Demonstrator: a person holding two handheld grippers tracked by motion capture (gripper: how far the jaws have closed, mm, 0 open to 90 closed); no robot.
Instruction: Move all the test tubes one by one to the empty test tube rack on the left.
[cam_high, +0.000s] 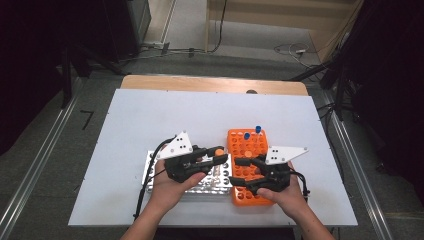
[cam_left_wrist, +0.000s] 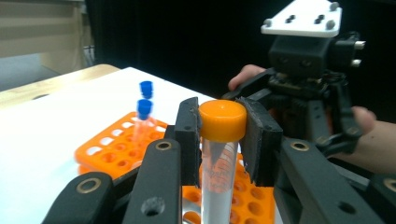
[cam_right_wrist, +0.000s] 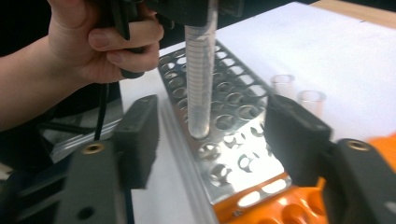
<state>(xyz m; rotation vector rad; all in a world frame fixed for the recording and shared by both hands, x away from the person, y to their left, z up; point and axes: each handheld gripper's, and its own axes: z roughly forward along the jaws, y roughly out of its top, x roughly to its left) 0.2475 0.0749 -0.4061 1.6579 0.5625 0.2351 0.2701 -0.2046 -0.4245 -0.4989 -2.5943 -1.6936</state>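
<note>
Lowering: keep the tube (cam_left_wrist: 219, 158) upright and settle its tip into a hole of the metal rack (cam_right_wrist: 233, 116) below.
Left tongs (cam_left_wrist: 222, 140): clamped just under the tube's orange cap.
Right tongs (cam_right_wrist: 210, 140): apart, holding nothing, just beside the tube's tip.
Materials: clear, printed plastic tube; shiny perforated rack; glossy orange rack (cam_high: 248, 170) under the right tongs.

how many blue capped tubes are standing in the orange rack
2. Both blue-capped tubes stand side by side at the far end of the orange rack. The hand-held grippers cover part of the rack, so more may be hidden.
</note>
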